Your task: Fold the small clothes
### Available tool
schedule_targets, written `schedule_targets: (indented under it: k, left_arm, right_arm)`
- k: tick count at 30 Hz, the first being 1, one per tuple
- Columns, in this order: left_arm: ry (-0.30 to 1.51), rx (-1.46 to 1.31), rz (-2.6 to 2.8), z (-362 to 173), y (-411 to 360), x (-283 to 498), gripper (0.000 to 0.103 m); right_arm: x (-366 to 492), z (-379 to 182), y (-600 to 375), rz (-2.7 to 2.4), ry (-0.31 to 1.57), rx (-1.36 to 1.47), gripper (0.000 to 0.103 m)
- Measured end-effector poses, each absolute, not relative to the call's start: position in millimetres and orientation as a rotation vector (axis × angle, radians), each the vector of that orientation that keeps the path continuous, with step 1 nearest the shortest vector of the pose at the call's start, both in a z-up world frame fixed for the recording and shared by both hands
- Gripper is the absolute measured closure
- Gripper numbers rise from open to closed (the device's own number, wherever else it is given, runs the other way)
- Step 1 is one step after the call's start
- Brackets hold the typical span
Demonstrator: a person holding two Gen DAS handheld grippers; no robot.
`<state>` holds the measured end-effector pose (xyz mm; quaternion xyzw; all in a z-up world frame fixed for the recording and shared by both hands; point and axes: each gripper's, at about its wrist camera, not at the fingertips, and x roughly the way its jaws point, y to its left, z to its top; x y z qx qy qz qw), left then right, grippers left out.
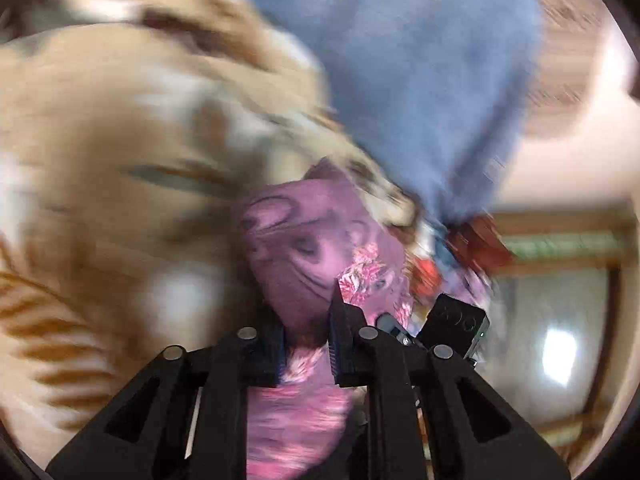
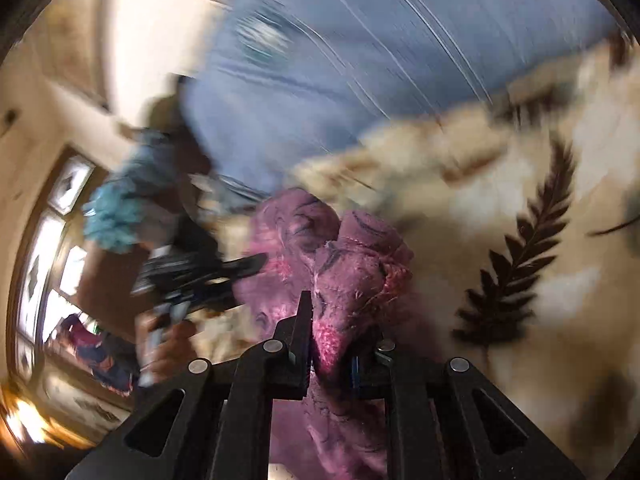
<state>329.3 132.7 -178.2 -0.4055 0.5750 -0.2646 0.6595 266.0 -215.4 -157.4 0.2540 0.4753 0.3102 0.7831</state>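
A small purple garment with a pink floral print (image 1: 308,248) hangs bunched between both grippers, lifted above the bed. My left gripper (image 1: 306,320) is shut on one part of it. My right gripper (image 2: 326,336) is shut on another bunched part of the same garment (image 2: 352,272). In the right wrist view the left gripper (image 2: 200,276) shows at the left, held by a hand, its fingers on the cloth. In the left wrist view the right gripper's body (image 1: 456,324) shows just right of the cloth. Both views are motion-blurred.
A beige bedspread with brown fern prints (image 2: 520,240) lies under the cloth. A blue garment or sheet (image 1: 420,80) lies beyond on the bed and also shows in the right wrist view (image 2: 360,60). A window and wooden frame (image 2: 44,240) stand at the room's side.
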Motion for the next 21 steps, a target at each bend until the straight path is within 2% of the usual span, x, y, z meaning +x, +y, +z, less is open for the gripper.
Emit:
schedule_targets:
  k: [3, 4, 5, 6, 7, 8, 10, 12, 13, 14, 16, 18, 21]
  left_arm:
    - [1.281, -0.858, -0.539, -173.6, 136.2, 328.1, 0.086]
    - [1.264, -0.834, -0.537, -165.5, 133.3, 325.8, 0.078]
    - [1.25, -0.814, -0.537, -158.3, 131.2, 322.0, 0.061]
    - [1.221, -0.778, -0.531, -148.7, 127.1, 317.6, 0.052]
    - [1.194, -0.736, -0.506, -141.4, 122.8, 312.7, 0.049]
    - [1.17, -0.699, -0.467, -133.6, 122.8, 304.6, 0.049]
    - [1.123, -0.652, -0.403, -118.5, 119.2, 278.5, 0.049]
    - [1.075, -0.635, -0.366, -109.3, 118.2, 244.0, 0.047]
    - [1.062, -0.635, -0.356, -111.5, 115.5, 227.6, 0.045]
    - [1.043, -0.638, -0.344, -111.0, 113.7, 199.3, 0.042]
    - [1.007, -0.628, -0.308, -114.0, 112.3, 156.1, 0.035]
    - [0.984, -0.628, -0.233, -130.4, 107.9, 109.1, 0.035]
    - [0.992, -0.657, -0.226, -155.3, 97.5, 81.9, 0.034]
  right_arm:
    - [304.1, -192.0, -205.9, 0.633, 1.1, 0.55, 0.087]
    - [307.8, -194.7, -205.8, 0.619, 1.107, 0.55, 0.082]
    - [306.5, -192.6, -205.2, 0.601, 1.11, 0.535, 0.08]
    - [303.2, -187.5, -206.0, 0.584, 1.102, 0.509, 0.078]
    - [294.8, -179.9, -208.2, 0.551, 1.087, 0.48, 0.069]
    - [283.7, -170.4, -214.3, 0.506, 1.072, 0.465, 0.057]
    - [256.5, -152.4, -224.5, 0.462, 1.053, 0.459, 0.045]
    - [217.0, -130.3, -234.0, 0.441, 1.001, 0.431, 0.039]
    - [196.2, -122.4, -237.4, 0.427, 0.976, 0.423, 0.027]
    - [169.0, -119.6, -241.0, 0.424, 0.967, 0.409, 0.023]
    - [141.2, -121.8, -243.3, 0.422, 0.973, 0.399, 0.023]
    - [110.2, -136.1, -244.5, 0.417, 1.0, 0.376, 0.024]
    - [93.7, -166.9, -234.8, 0.44, 1.066, 0.391, 0.036]
